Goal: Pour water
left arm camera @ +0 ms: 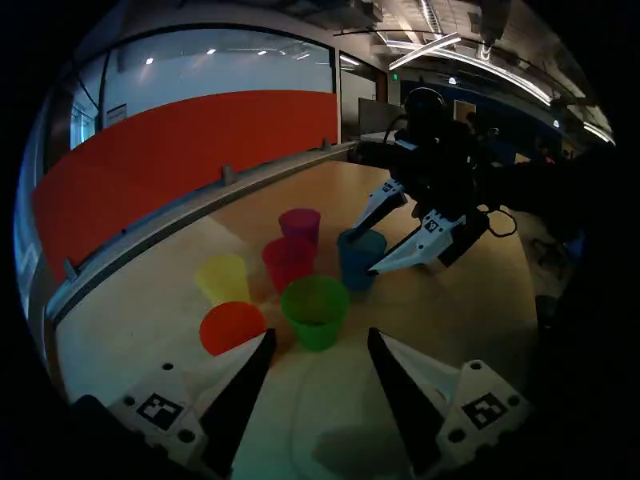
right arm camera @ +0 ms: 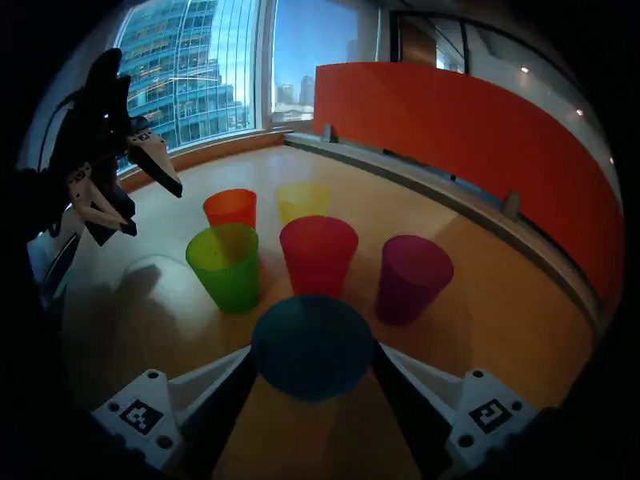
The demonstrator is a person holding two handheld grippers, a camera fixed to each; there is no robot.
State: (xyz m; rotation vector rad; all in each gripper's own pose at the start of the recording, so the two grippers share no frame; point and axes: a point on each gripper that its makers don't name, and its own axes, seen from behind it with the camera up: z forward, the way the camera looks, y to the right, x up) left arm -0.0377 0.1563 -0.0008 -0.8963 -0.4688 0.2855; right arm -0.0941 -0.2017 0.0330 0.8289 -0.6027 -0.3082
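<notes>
Six plastic cups stand upright in a tight cluster on the wooden table (left arm camera: 448, 320). In the left gripper view the green cup (left arm camera: 314, 310) is nearest, the orange cup (left arm camera: 230, 326) just to its left, the yellow cup (left arm camera: 223, 277) behind the orange one, the red cup (left arm camera: 288, 262) in the middle, the magenta cup (left arm camera: 300, 224) farthest, and the blue cup (left arm camera: 360, 258) at the right of the group. The right gripper (right arm camera: 312, 350) has the blue cup between its fingers, one finger against each side, and the cup appears to stand on the table beside the red and green ones. The left gripper (left arm camera: 320, 336) is spread wide and grips nothing; its tips point at the green cup, and in the right gripper view it hangs above the table, off to the side of the green and orange cups. Whether any cup holds water I cannot tell. An orange partition (left arm camera: 184, 152) runs along the table's far edge, and tall windows (right arm camera: 192, 72) lie past one end
</notes>
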